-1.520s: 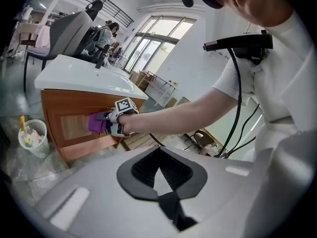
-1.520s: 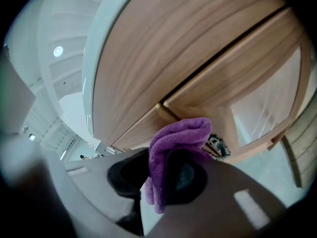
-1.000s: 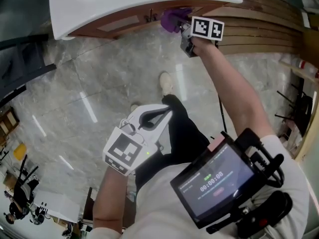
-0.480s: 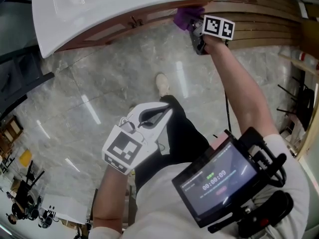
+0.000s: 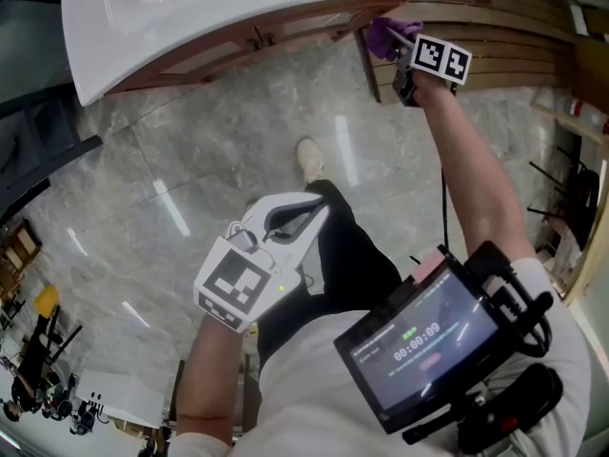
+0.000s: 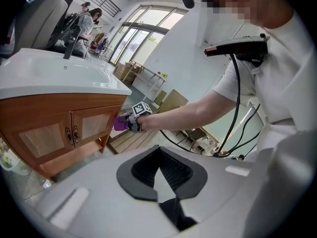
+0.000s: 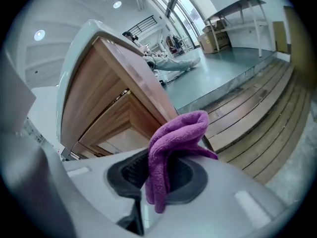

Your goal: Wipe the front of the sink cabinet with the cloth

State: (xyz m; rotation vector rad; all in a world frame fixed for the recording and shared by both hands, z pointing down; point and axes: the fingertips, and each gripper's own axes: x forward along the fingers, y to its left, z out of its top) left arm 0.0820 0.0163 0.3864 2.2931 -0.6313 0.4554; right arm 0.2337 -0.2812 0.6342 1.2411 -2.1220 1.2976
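Cloth (image 7: 176, 143), a plush purple microfibre wad, is pinched between the closed fingers of the right gripper (image 7: 151, 177). Its folded top stands proud at the right front corner of the sink cabinet (image 7: 114, 108); whether it touches the wood is unclear. To wipe well, the folded face should likely press flat on the smooth varnished panels and run in overlapping passes, easing around the 2 small door handles (image 6: 75, 134). Above sits the glossy white sink (image 5: 238, 8). The left gripper (image 6: 159, 168) hangs over the polished marble floor (image 5: 171, 160), fingers shut on nothing.
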